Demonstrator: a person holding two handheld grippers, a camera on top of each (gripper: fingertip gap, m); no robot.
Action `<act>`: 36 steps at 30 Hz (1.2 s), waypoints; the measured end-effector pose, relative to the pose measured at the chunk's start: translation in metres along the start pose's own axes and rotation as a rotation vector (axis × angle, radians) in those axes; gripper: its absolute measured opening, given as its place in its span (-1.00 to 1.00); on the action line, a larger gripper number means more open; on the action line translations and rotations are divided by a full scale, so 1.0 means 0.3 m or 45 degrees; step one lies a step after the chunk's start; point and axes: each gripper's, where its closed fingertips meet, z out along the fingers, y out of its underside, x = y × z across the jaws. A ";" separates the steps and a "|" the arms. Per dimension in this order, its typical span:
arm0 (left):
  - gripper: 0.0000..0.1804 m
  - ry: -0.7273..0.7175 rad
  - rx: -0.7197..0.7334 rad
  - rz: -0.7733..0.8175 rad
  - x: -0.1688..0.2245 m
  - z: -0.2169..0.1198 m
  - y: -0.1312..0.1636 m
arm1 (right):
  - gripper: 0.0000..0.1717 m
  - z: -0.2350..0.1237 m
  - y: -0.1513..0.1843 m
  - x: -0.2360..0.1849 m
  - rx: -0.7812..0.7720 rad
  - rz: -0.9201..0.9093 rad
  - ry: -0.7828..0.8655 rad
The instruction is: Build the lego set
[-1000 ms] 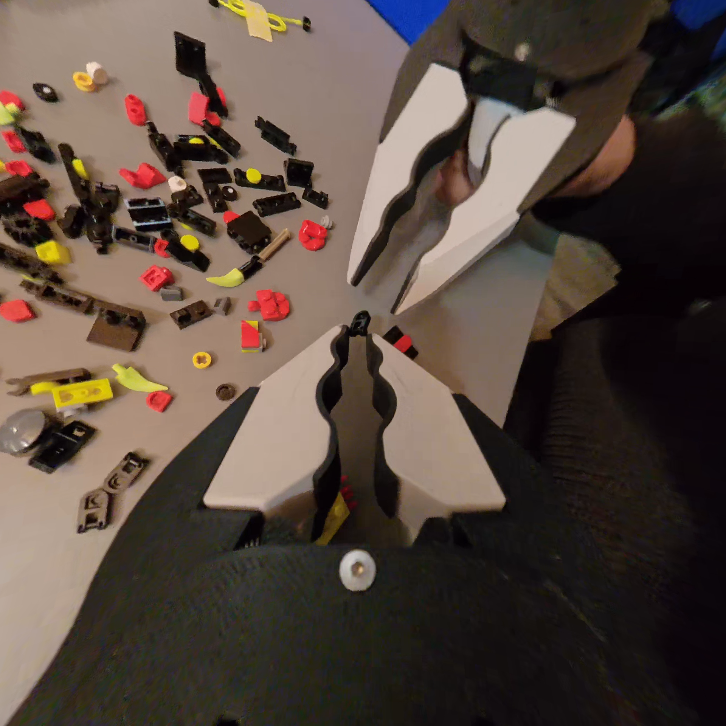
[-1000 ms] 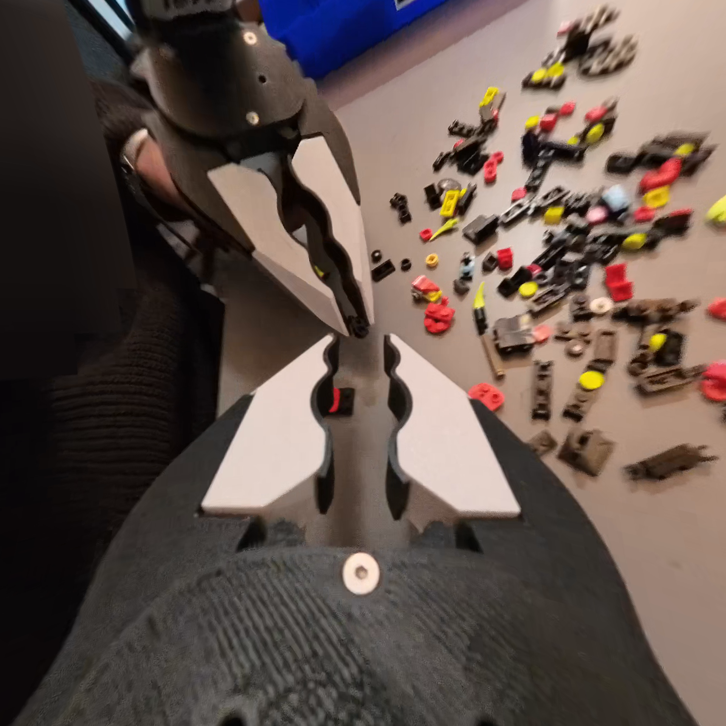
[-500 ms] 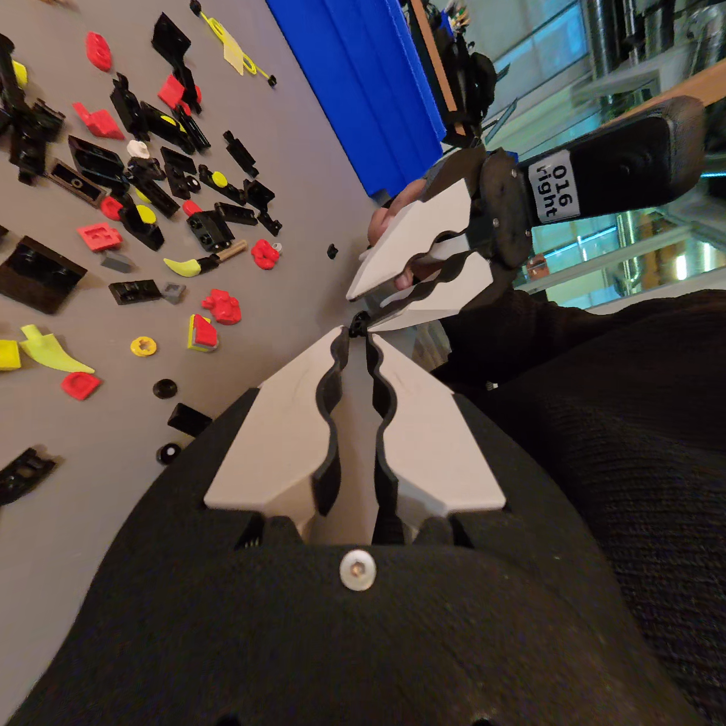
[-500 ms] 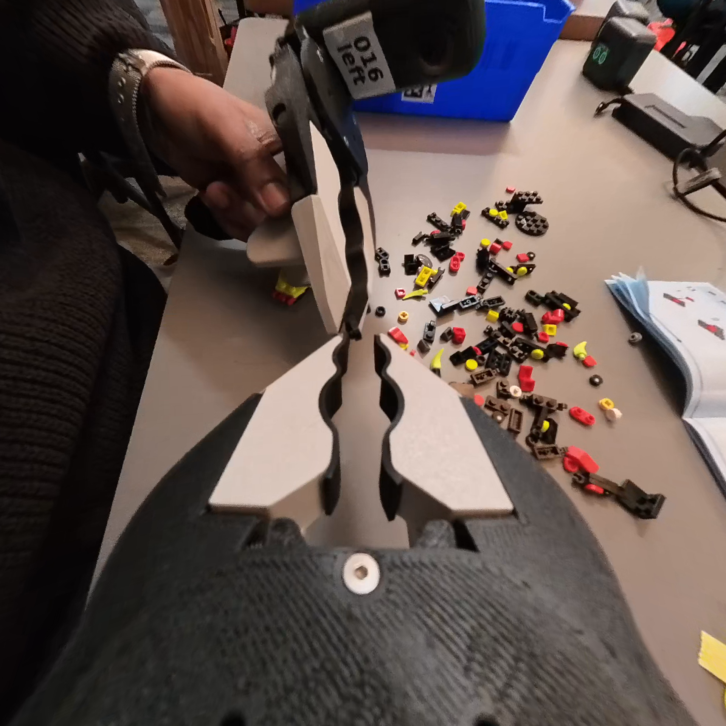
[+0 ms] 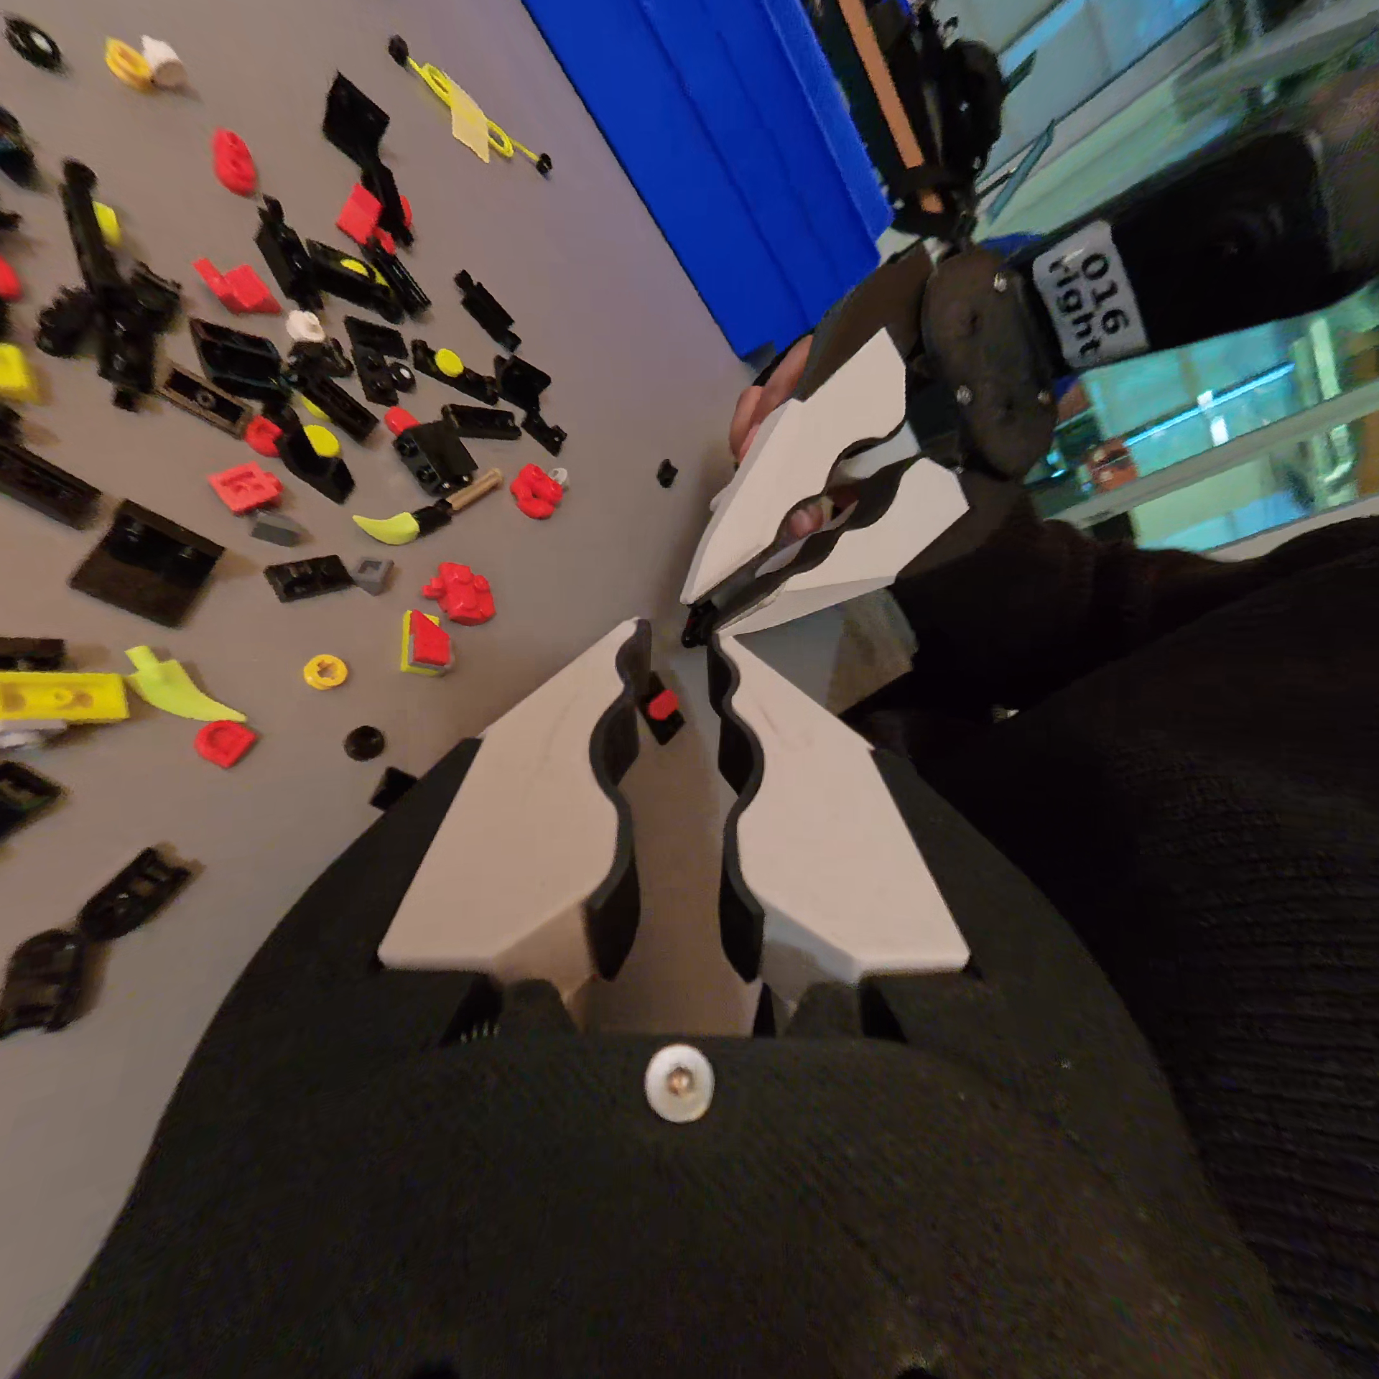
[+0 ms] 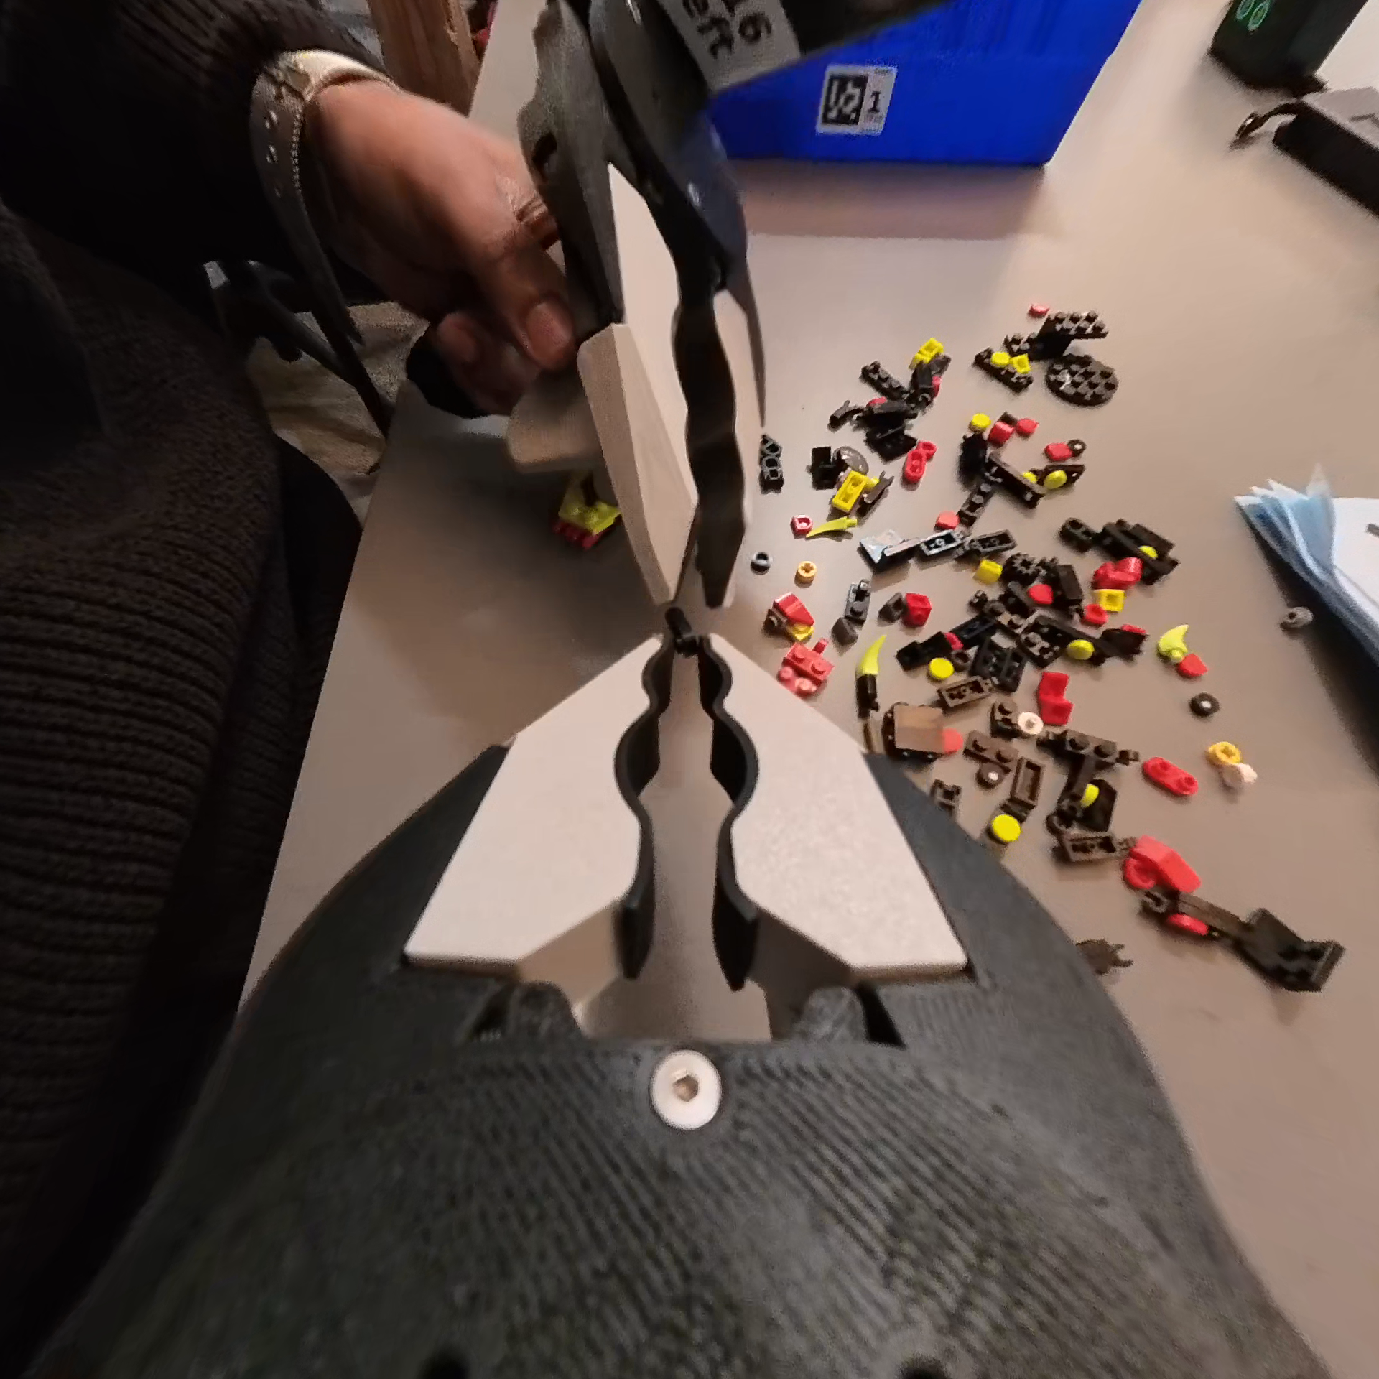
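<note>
My right gripper point(image 6: 680, 649) is shut on a small black piece point(image 6: 679, 630), which sticks out past its fingertips above the grey table point(image 6: 463, 597). My left gripper point(image 6: 692, 595) hangs tip to tip just above that piece, its fingers apart and not pressing on it. In the left wrist view my left gripper point(image 5: 677, 640) is open with nothing in it. The right gripper point(image 5: 701, 619) meets it from the upper right, with the black piece point(image 5: 694, 634) at its tips. A black brick with a red stud point(image 5: 660, 705) lies on the table and shows between the left fingers.
Many loose black, red and yellow bricks point(image 6: 1045, 634) are spread over the table to the right, and they also show in the left wrist view point(image 5: 298, 373). A small yellow and red assembly point(image 6: 586, 515) sits near the table's edge. A blue bin point(image 6: 933, 97) stands at the back. A booklet point(image 6: 1328, 567) lies at far right. The grippers are tip to tip, or close to it.
The right gripper's fingers have closed on the small black piece that the left gripper held at its tips. The left gripper's fingers have opened off it. Both grippers tilted up from the table.
</note>
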 end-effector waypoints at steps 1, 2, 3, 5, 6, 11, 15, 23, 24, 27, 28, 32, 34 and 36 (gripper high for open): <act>-0.88 -0.034 -0.015 0.051 -0.004 -0.001 0.003 | -0.94 0.000 0.004 -0.003 -0.008 0.005 -0.010; -0.89 -0.068 -0.035 0.106 -0.008 0.000 0.009 | -0.94 0.001 0.007 -0.006 -0.016 0.010 -0.019; -0.90 -0.099 -0.056 0.163 -0.010 0.003 0.015 | -0.94 0.002 0.011 -0.009 -0.026 0.013 -0.026; -0.93 -0.136 -0.088 0.256 -0.008 0.009 0.025 | -0.94 0.006 0.021 -0.014 -0.049 0.011 -0.033; -0.94 -0.137 -0.097 0.284 -0.003 0.011 0.028 | -0.94 0.008 0.027 -0.014 -0.064 0.007 -0.031; -0.94 -0.120 -0.127 0.294 0.003 0.018 0.043 | -0.94 0.021 0.046 -0.026 -0.118 -0.027 -0.032; -0.94 -0.158 -0.171 0.339 -0.006 0.027 0.062 | -0.95 0.026 0.042 -0.037 -0.121 -0.033 -0.042; -0.98 -0.188 -0.230 0.390 -0.011 0.042 0.090 | -0.96 0.025 0.032 -0.041 -0.101 -0.013 -0.052; -0.98 -0.182 -0.227 0.382 -0.010 0.041 0.089 | -0.96 0.024 0.031 -0.041 -0.098 -0.011 -0.052; -0.99 -0.151 -0.212 0.346 -0.003 0.039 0.083 | -0.96 0.021 0.019 -0.040 -0.070 0.004 -0.056; -0.99 -0.137 -0.203 0.330 0.000 0.039 0.081 | -0.96 0.019 0.013 -0.039 -0.055 0.013 -0.058; -0.99 -0.086 -0.154 0.259 0.012 0.032 0.060 | -0.94 0.011 -0.005 -0.026 -0.002 0.052 -0.051; -0.99 -0.068 -0.129 0.223 0.013 0.028 0.050 | -0.90 0.006 -0.012 -0.014 0.017 0.065 -0.032; -0.99 -0.056 -0.101 0.189 0.013 0.022 0.038 | -0.86 0.001 -0.020 -0.003 0.034 0.069 -0.010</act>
